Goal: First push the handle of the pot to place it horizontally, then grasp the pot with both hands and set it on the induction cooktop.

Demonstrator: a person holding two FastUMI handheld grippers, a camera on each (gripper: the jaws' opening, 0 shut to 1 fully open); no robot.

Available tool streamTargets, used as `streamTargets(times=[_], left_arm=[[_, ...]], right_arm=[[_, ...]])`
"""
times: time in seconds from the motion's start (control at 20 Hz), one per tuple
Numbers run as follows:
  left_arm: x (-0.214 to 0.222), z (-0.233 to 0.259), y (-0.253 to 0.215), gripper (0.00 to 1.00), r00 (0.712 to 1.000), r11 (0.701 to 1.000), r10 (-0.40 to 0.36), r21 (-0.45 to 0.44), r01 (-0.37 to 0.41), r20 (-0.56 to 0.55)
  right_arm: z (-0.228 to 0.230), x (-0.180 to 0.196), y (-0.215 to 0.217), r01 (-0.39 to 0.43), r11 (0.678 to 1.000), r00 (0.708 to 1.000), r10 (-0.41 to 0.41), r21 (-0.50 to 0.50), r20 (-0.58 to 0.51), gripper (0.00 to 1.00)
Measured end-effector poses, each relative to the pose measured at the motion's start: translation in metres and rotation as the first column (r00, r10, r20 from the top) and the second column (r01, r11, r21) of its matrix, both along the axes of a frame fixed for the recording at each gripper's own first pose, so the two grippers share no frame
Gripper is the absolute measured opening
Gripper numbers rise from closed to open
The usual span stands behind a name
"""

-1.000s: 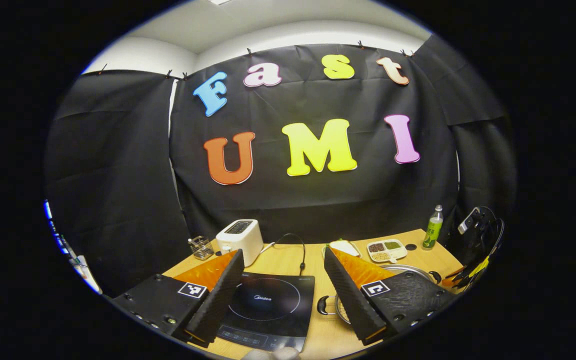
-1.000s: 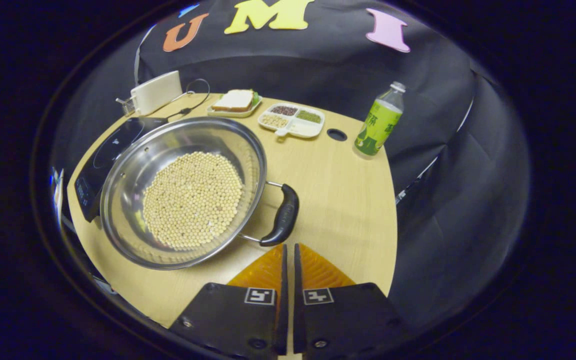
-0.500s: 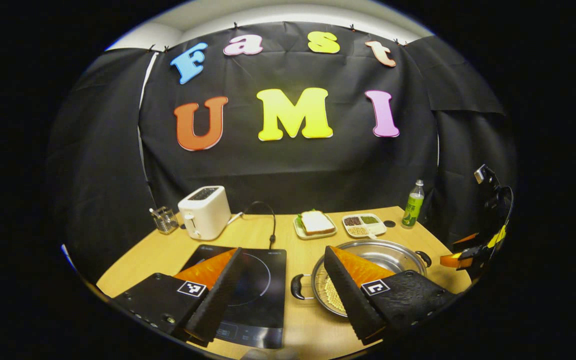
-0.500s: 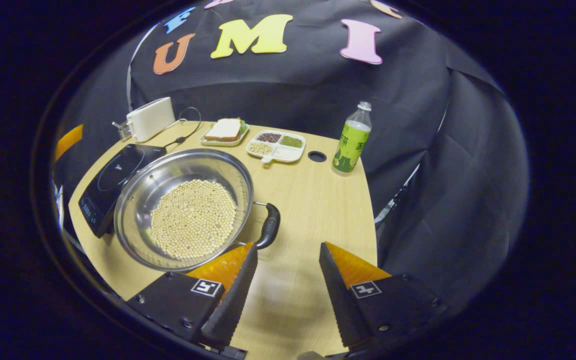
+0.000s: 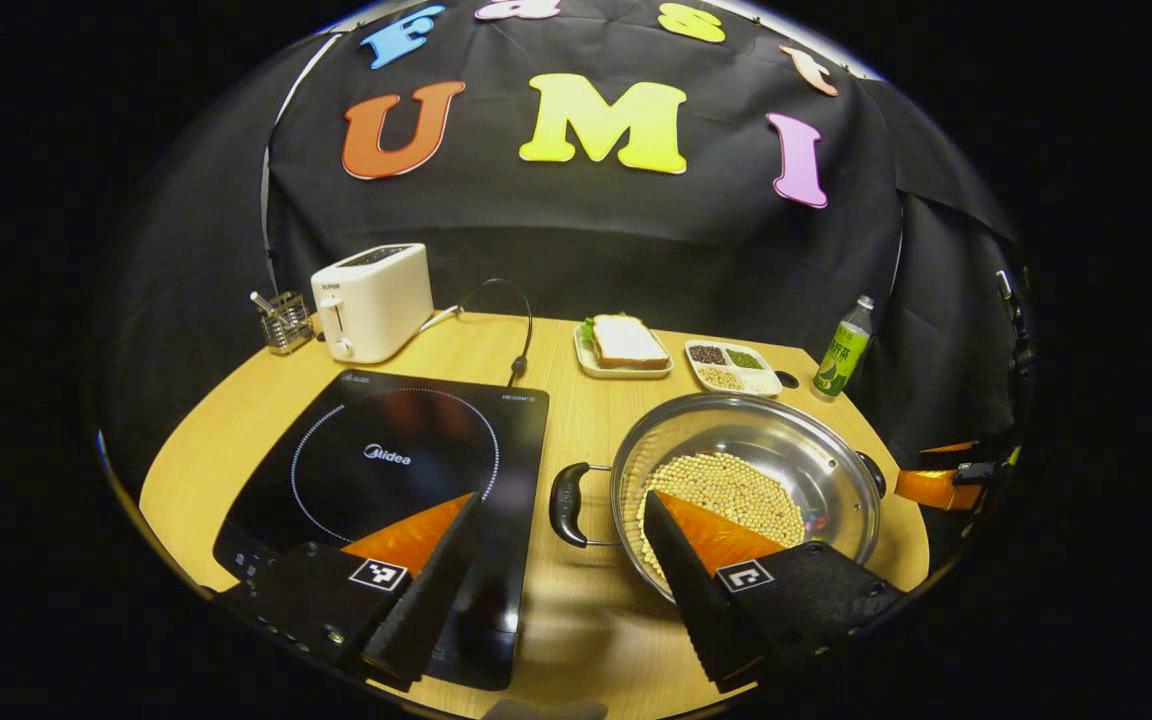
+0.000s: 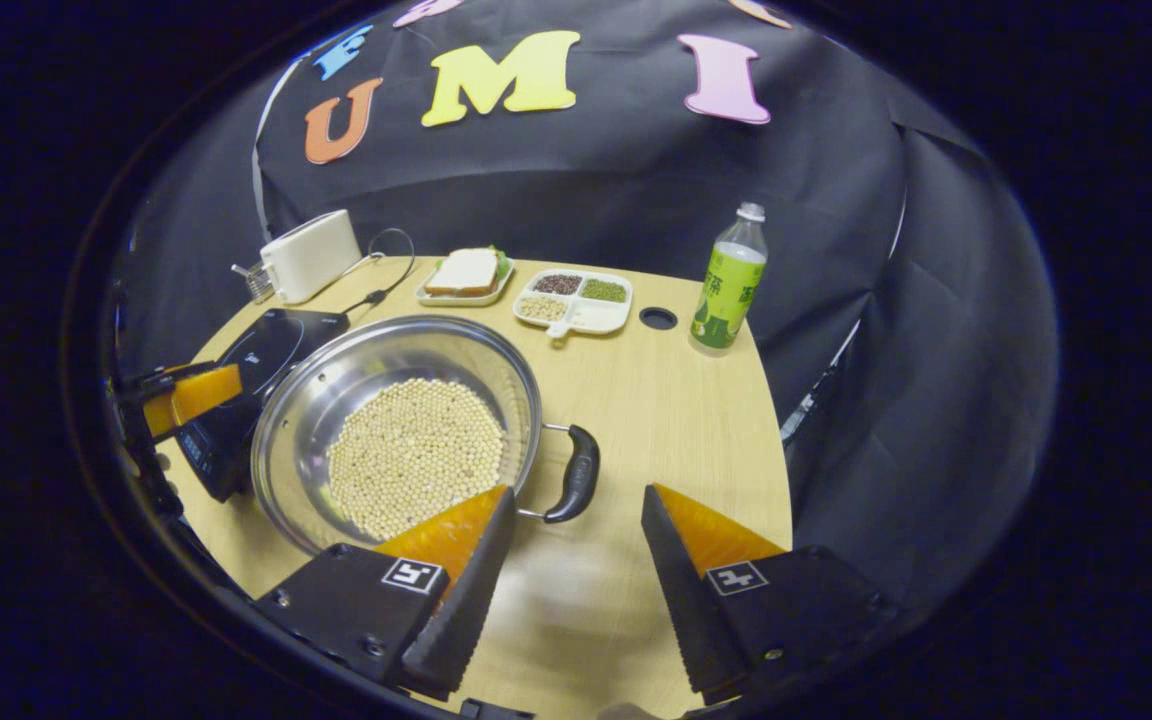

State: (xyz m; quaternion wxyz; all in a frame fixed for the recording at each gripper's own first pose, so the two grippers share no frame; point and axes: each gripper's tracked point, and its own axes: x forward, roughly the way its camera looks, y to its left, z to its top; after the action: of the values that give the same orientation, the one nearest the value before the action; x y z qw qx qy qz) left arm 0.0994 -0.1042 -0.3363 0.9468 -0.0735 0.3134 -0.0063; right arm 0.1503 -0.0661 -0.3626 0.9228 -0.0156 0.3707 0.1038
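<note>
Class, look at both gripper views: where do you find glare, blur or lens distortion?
Left gripper view: the table edge bows into a curve from the fisheye lens, and the pot wall shines with reflections. Right gripper view: the pot's inner wall glares, and a soft blurred patch lies on the table between the right gripper's open fingers.

— How is the light where I hold my grippers?

— Even and fairly bright on the table (image 5: 576,400), as if from above; the black cloth behind swallows most of it.

— Any glare?

— Soft highlights on the steel wall of the pot (image 6: 406,350), ahead of my right gripper (image 6: 576,530), and a faint sheen on the cooktop (image 5: 386,460) in front of my left gripper (image 5: 561,535).

— Shadows?

— A blurred, pale one on the wood just between my fingers, in both views.

— Sharpness?

— Crisp mid-picture; toward the rim everything bends strongly and dims.
</note>
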Motion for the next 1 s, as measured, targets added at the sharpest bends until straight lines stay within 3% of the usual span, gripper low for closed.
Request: streamTargets(times=[0.6, 0.9, 1.0], left_arm=[[0.032, -0.050, -0.019, 0.96, 0.995, 0.999, 0.003, 0.034, 0.000, -0.096], [0.041, -0.060, -0.030, 0.95, 0.991, 0.999, -0.034, 0.031, 0.038, -0.129], [0.043, -0.061, -0.030, 0.96, 0.990, 0.998, -0.033, 0.039, 0.039, -0.139]], right_arm=[[-0.032, 0.034, 0.022, -0.036, 0.999, 0.995, 0.040, 0.041, -0.095, 0.84], [-0.048, 0.040, 0.025, -0.026, 0.998, 0.986, 0.034, 0.049, -0.164, 0.81], [-0.049, 0.042, 0.025, -0.017, 0.999, 0.985, 0.026, 0.050, -0.172, 0.75]])
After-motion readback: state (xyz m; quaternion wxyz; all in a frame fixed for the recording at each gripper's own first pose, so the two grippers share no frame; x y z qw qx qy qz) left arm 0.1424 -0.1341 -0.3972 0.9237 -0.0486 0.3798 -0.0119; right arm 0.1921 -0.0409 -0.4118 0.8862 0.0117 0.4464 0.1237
